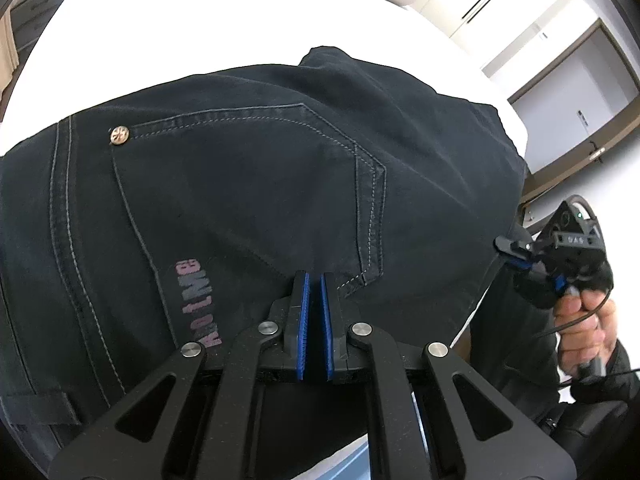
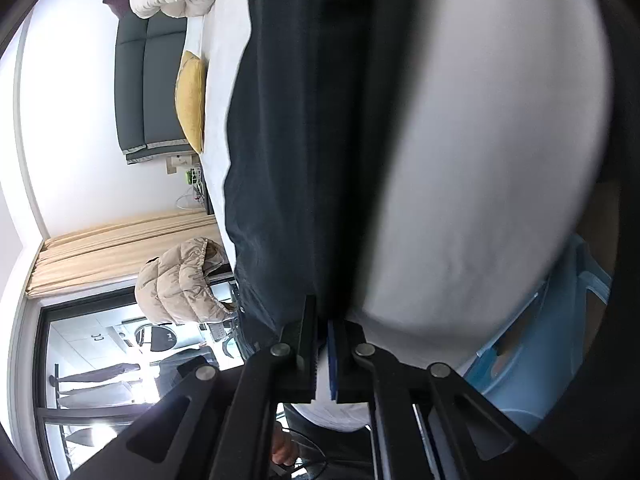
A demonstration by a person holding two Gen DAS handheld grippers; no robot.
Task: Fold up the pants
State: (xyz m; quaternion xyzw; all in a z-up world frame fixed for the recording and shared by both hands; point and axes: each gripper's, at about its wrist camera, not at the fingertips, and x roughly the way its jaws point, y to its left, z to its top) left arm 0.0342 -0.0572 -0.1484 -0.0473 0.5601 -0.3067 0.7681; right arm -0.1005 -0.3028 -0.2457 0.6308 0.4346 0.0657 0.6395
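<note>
Your dark navy denim pants (image 1: 248, 184) lie spread on the white bed sheet (image 1: 160, 40), back pocket up. Your left gripper (image 1: 314, 280) pinches the near edge beside that pocket, jaws almost closed on the cloth. Your right gripper (image 2: 322, 320) bites the pants' edge further along, jaws nearly together on a thin fold. Either thin bite could slip if you lift unevenly, and heavy denim would sag between the grippers, skewing the fold.
</note>
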